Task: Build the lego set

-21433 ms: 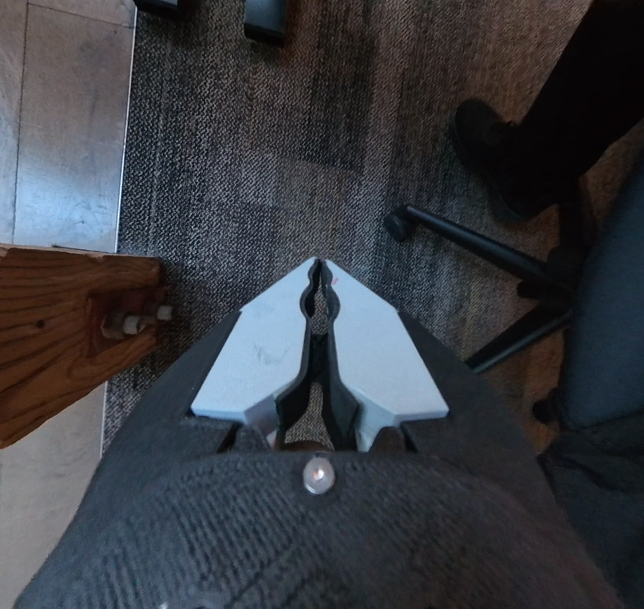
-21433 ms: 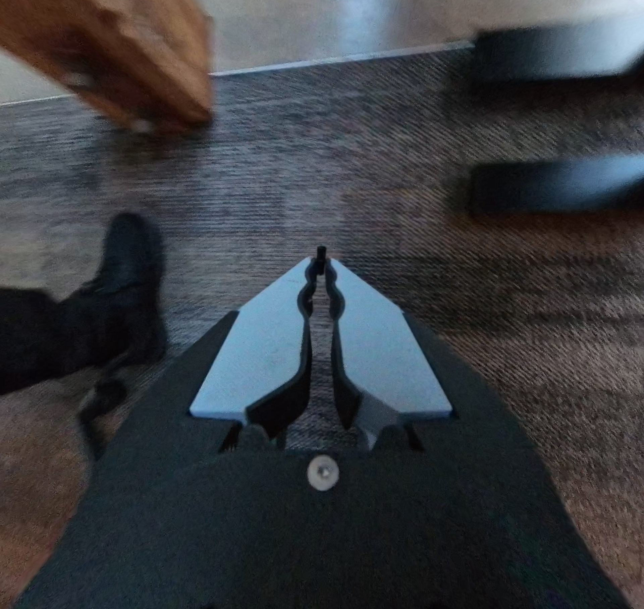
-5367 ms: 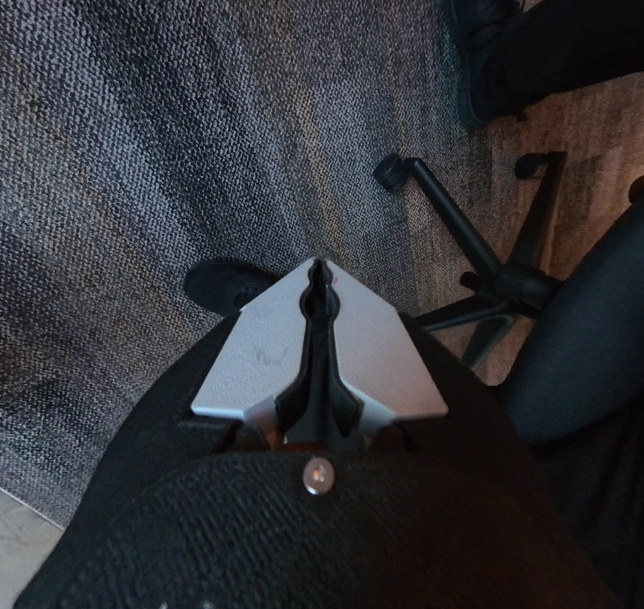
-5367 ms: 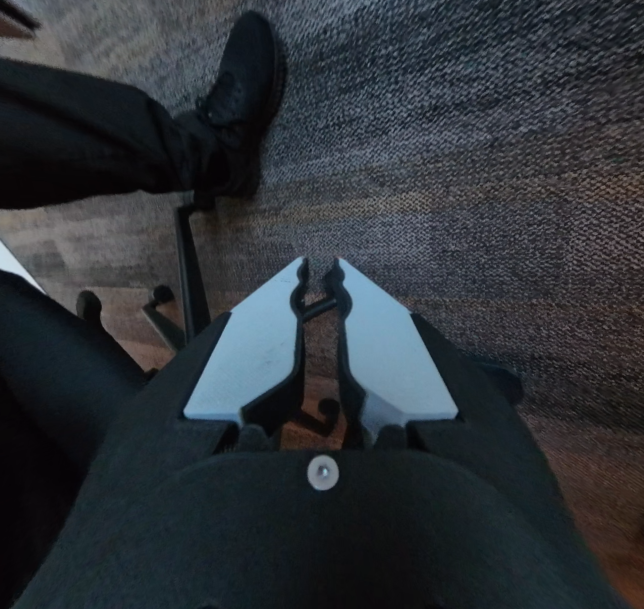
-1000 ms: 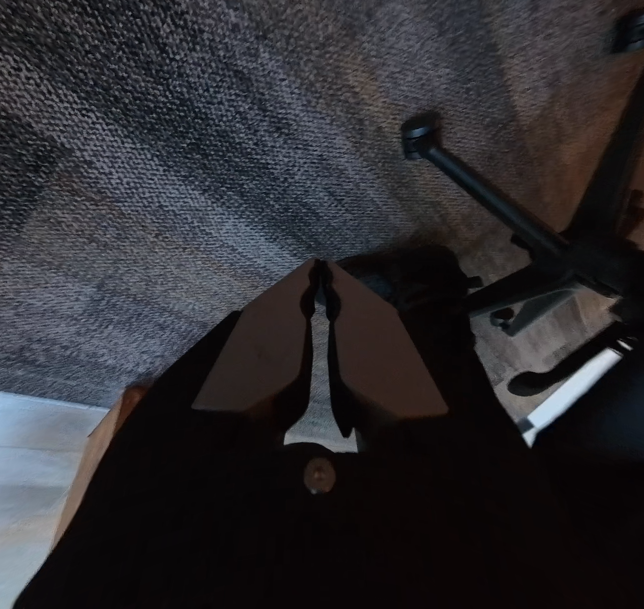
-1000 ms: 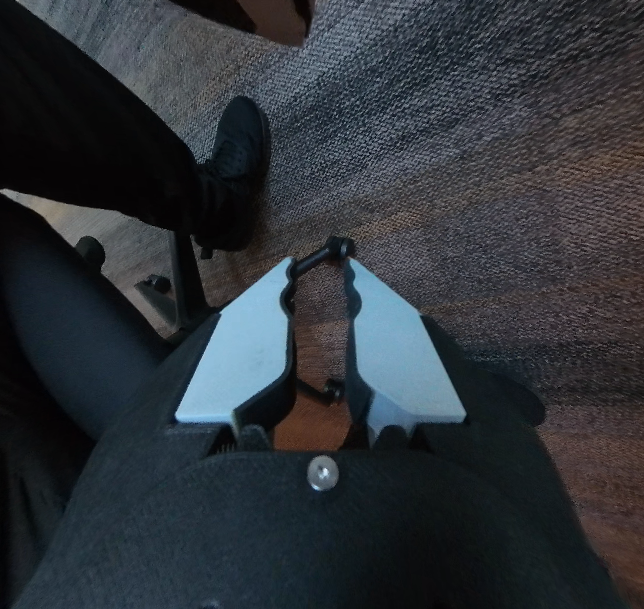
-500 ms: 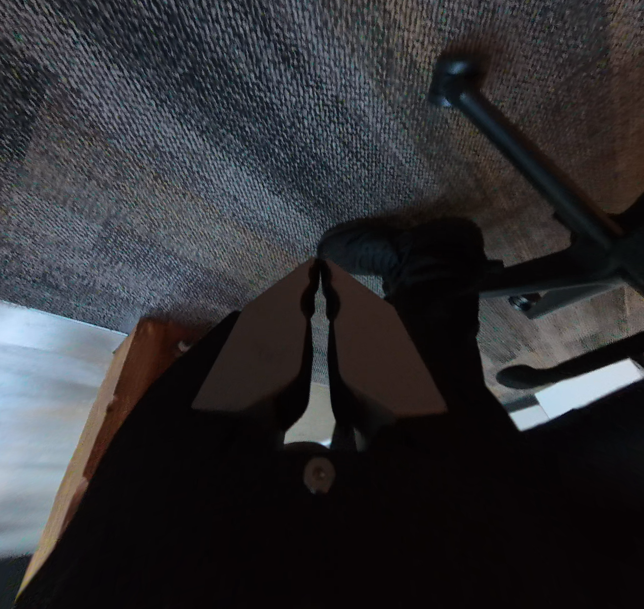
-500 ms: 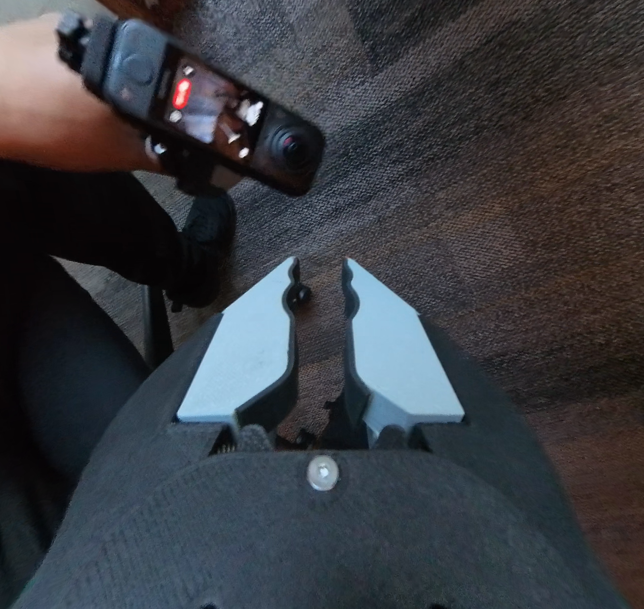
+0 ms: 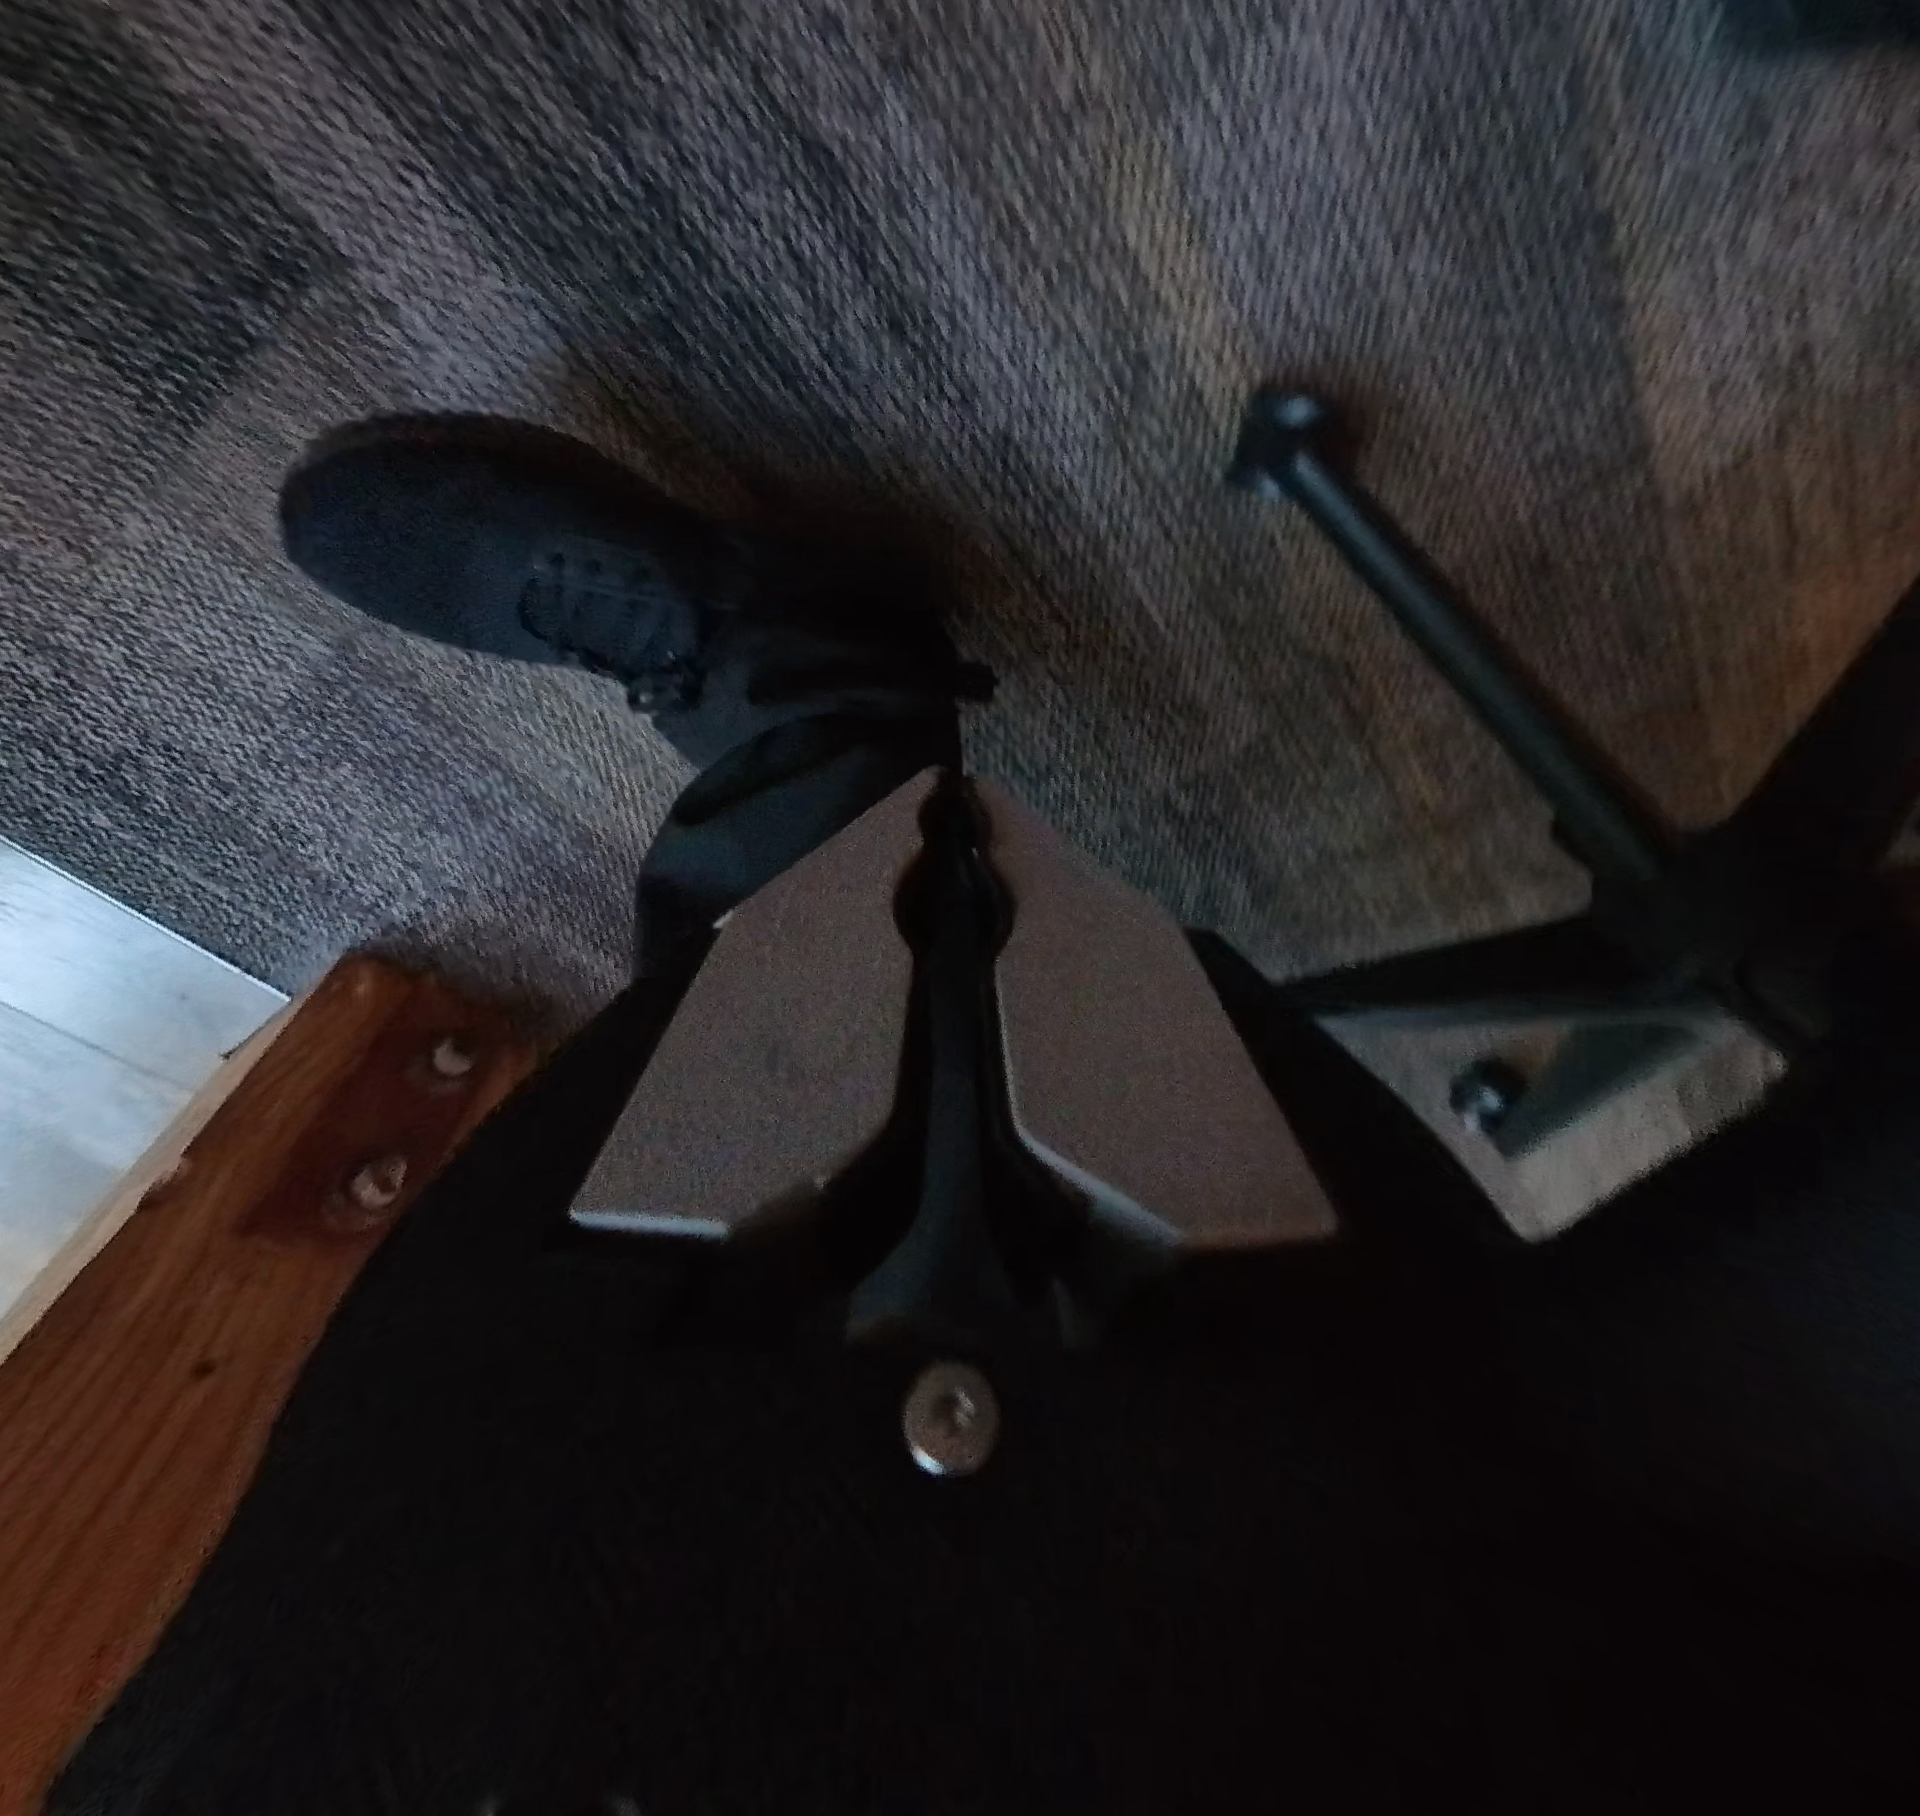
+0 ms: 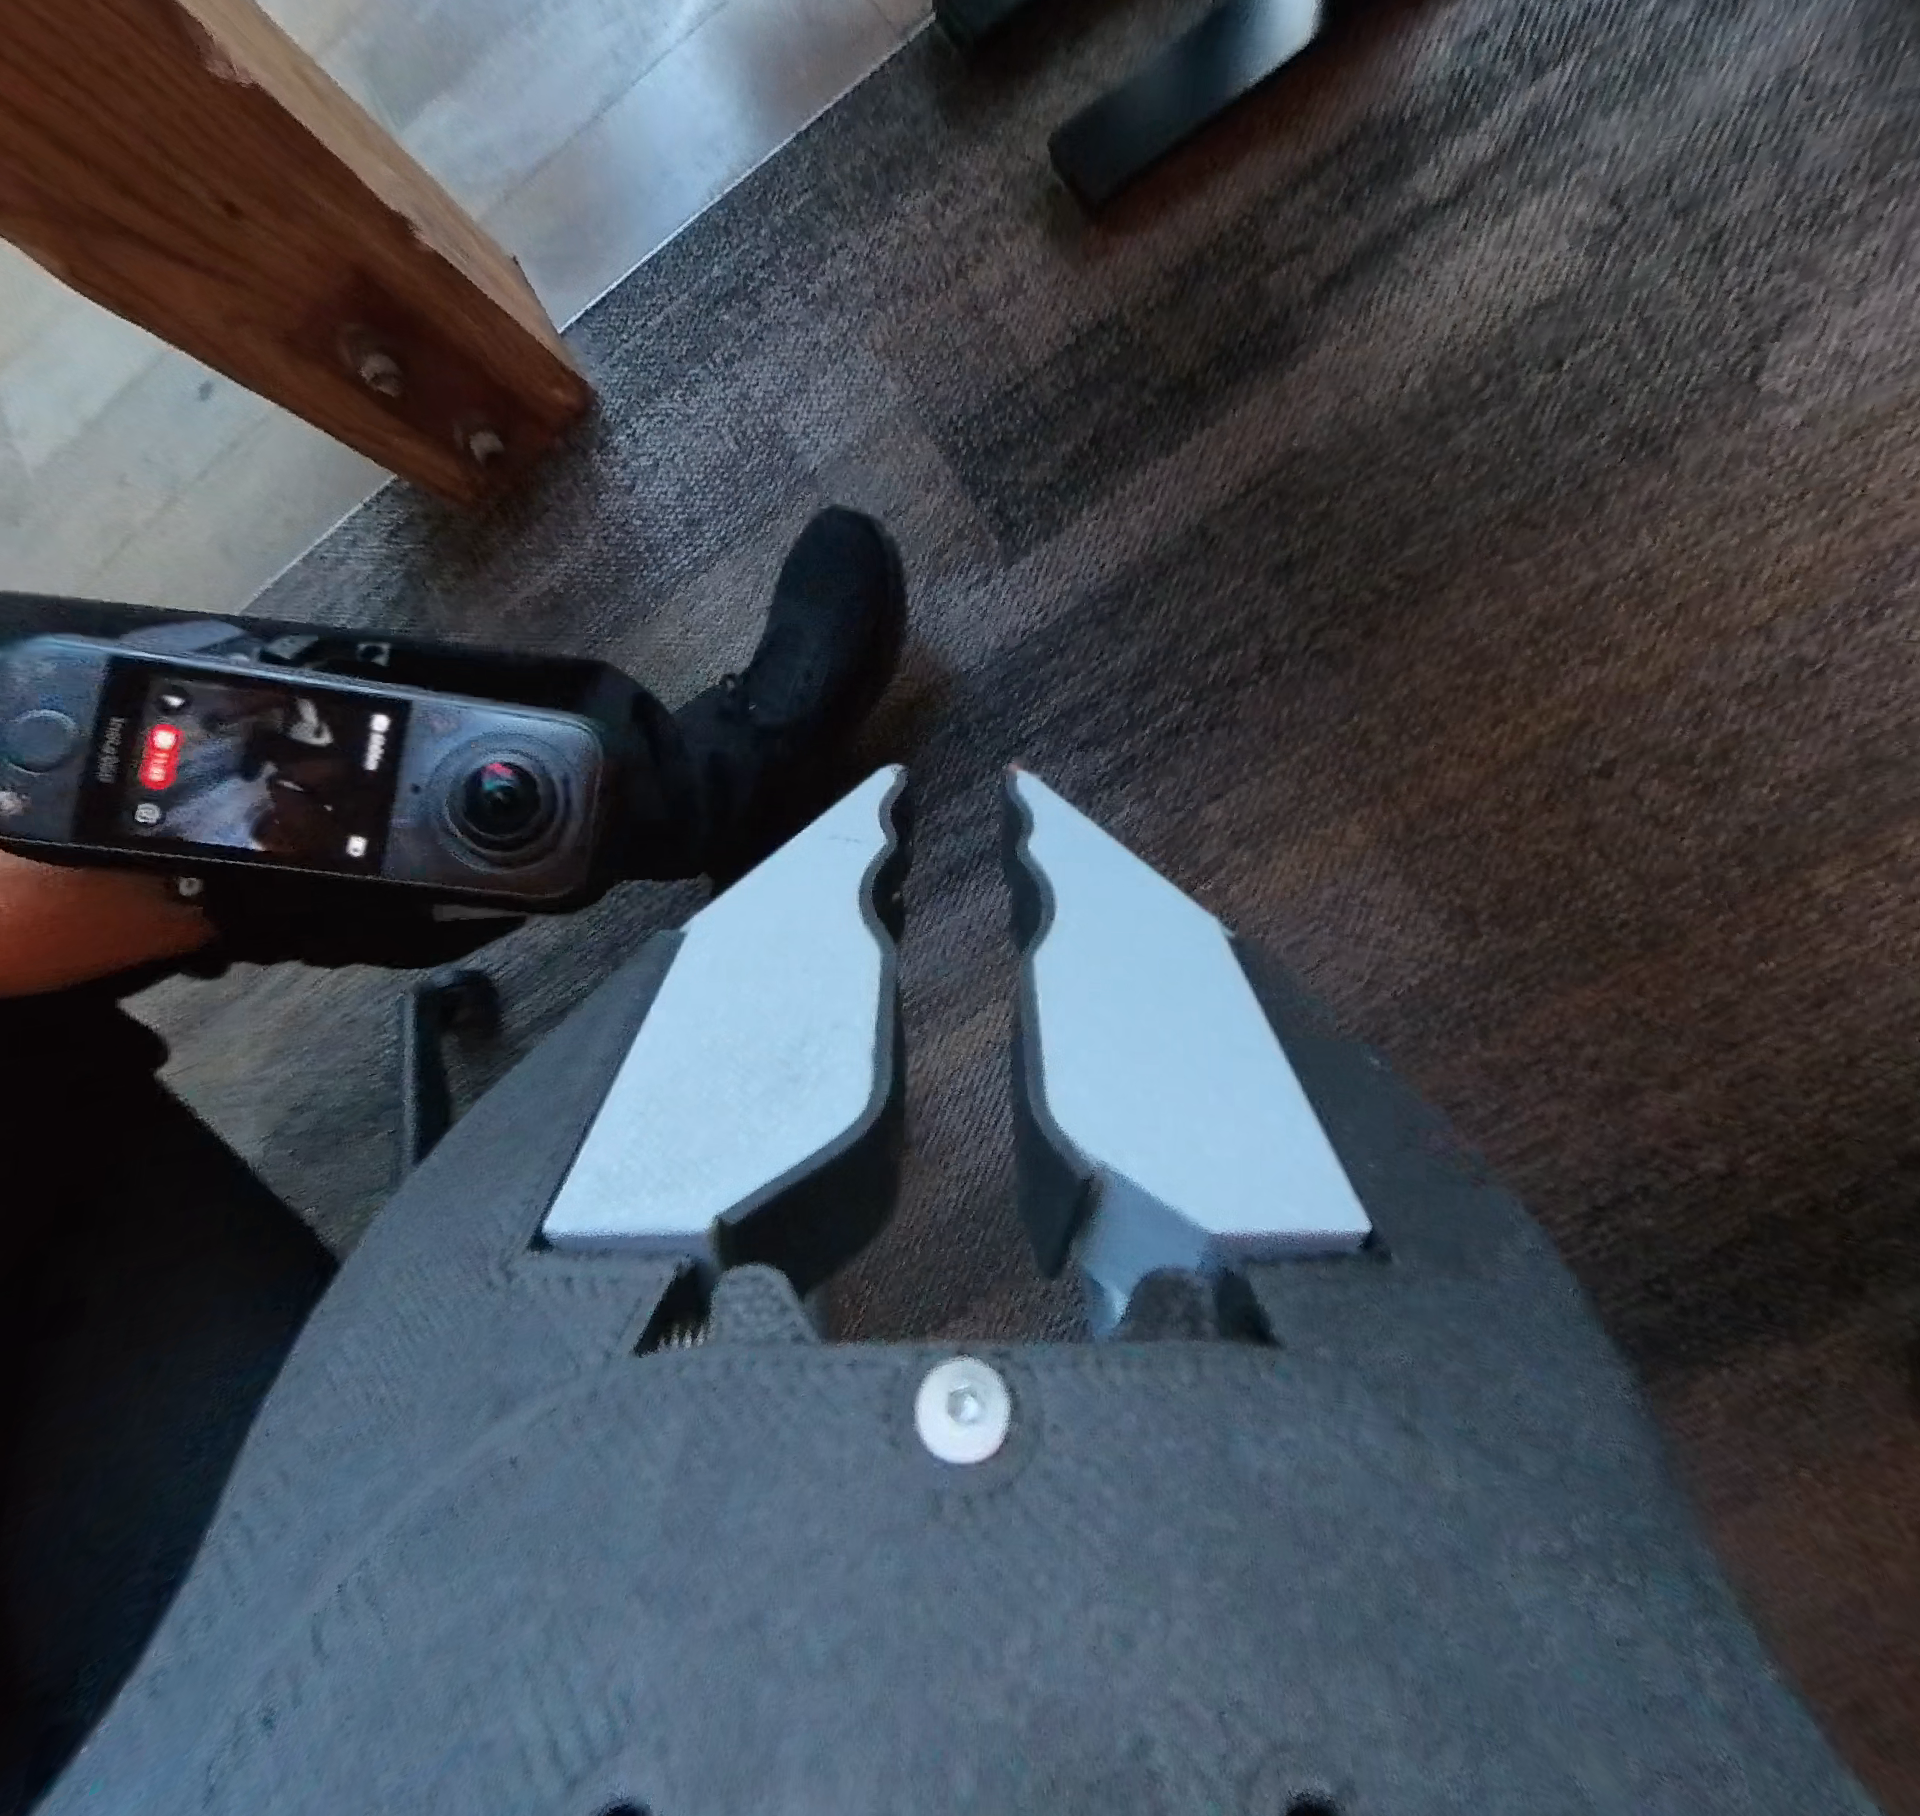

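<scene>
we look down on a grey, mottled carpet [image 10: 1455, 519] laid in tiles of lighter and darker weave, warmed to brown along the right where the light falls. beyond the carpet's edge lies a pale, smooth hard floor [image 10: 582, 73], faintly glossy. a thick wooden furniture leg [image 10: 260, 197], reddish-brown with bolt heads showing near its foot, stands on the border between the two floors. dark rectangular furniture feet [image 10: 1174, 104] rest on the carpet farther off. in the left wrist view a black swivel-chair base [image 9: 1455, 665] spreads its spokes over the carpet, a castor at one end, all in dim light.
</scene>
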A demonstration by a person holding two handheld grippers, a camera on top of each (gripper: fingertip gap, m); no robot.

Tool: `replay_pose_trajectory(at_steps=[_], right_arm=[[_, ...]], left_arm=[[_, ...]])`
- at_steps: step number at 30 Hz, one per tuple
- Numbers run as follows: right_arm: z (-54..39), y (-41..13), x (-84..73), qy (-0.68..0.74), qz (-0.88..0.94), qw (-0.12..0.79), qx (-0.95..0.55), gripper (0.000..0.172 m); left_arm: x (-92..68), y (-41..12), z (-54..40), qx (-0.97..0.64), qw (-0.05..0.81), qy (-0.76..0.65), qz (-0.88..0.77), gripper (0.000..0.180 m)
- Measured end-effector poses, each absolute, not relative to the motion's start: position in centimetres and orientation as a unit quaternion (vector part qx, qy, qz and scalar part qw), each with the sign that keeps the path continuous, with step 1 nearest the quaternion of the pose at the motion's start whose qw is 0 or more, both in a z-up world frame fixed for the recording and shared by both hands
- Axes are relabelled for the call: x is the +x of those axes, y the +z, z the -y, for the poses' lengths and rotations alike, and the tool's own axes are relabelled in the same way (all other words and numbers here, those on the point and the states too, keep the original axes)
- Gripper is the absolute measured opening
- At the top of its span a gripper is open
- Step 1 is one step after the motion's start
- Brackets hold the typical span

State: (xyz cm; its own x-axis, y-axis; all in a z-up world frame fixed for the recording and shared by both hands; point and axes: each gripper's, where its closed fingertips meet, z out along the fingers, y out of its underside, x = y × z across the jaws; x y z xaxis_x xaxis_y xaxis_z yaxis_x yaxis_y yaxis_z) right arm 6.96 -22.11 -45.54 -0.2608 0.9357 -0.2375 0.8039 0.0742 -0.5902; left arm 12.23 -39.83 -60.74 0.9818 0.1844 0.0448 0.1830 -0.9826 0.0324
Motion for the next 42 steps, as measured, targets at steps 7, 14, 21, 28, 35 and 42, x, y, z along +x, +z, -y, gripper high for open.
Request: replay_pose_trajectory(at_steps=[7, 14, 21, 28, 35, 42], right_arm=[[25.1, -43.4, 3.8, 0.343, 0.750, 0.209, -0.525, 0.016], [24.0, -46.4, 1.2, 0.326, 0.753, 0.247, -0.516, 0.016], [24.7, -41.7, -2.4, 0.351, 0.729, 0.282, -0.515, 0.016], [19.9, -31.8, -1.9, 0.374, 0.705, 0.377, -0.470, 0.013], [5.8, -19.0, 0.9, 0.392, 0.595, 0.515, -0.477, 0.002], [-6.2, -16.5, -2.0, 0.347, 0.583, 0.503, -0.535, 0.022]], left_arm=[[2.4, -55.3, 33.0, 0.948, -0.233, -0.027, -0.214, 0.000], [-5.8, -45.2, 29.3, 0.864, -0.431, -0.120, -0.231, 0.000], [-10.7, -39.8, 25.5, 0.805, -0.536, -0.141, -0.213, 0.008], [-7.0, -29.0, 17.6, 0.694, -0.708, -0.126, -0.026, 0.010], [-2.0, -22.1, 12.0, 0.713, -0.694, 0.018, 0.105, 0.000], [-6.5, -16.1, 8.5, 0.711, -0.701, 0.042, 0.044, 0.000]])
